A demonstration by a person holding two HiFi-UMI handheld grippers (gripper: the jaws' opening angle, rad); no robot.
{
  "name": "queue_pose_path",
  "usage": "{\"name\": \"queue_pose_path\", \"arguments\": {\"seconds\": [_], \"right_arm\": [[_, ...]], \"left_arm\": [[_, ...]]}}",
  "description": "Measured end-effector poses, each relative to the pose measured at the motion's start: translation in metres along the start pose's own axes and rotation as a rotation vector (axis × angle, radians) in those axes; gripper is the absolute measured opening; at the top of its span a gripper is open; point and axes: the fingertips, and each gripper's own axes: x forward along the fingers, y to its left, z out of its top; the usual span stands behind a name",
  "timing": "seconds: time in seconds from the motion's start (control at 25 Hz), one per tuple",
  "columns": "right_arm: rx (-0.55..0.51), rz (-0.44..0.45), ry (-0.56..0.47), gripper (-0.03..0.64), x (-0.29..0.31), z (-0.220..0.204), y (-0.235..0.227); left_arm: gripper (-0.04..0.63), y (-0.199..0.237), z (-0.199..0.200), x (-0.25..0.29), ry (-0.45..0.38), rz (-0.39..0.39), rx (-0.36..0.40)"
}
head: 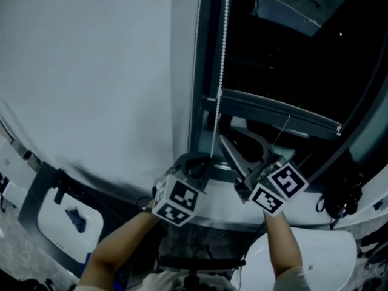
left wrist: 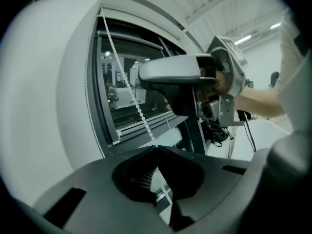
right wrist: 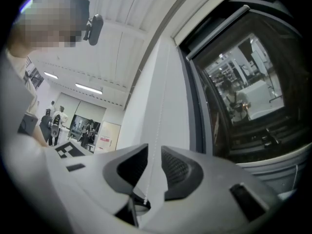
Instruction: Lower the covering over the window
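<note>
Grey blind rail crosses the dark window low down. White bead chain hangs along the left frame edge, clear of the white wall. Left gripper is clamped on one chain strand, while the right gripper stands with its jaws apart around a strand without pressing it.

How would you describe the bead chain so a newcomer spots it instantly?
Start at the dark window in the white wall. Down its left frame hangs a thin white bead chain, ending in the shut left claw. Unlike the flat grey blind bar crossing the window, it is a vertical string of tiny beads.
</note>
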Motion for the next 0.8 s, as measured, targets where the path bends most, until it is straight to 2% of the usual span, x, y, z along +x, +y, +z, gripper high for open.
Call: {"name": "queue_pose_path", "arguments": {"seconds": [0.16,0.44,0.68,0.8], "right_arm": [[0.045,-0.096,-0.001,0.075,-0.011,-0.008,0.002],[0.212,-0.233,0.037,0.067,-0.034,-0.039,0.012],[0.405,-0.239,0.040,0.064,-0.056,-0.065,0.029],[0.448,-0.219,0.046,0.067,-0.068,-0.075,0.044]], "left_arm": [[0.011,0.009,-0.005,-0.016,-0.044,0.050,-0.088],[0.012,0.015,-0.017,-0.049,-0.109,0.090,-0.232],[0.012,0.012,-0.026,-0.073,-0.108,0.170,-0.267],[0.012,0.009,-0.030,-0.085,-0.097,0.221,-0.276]]}}
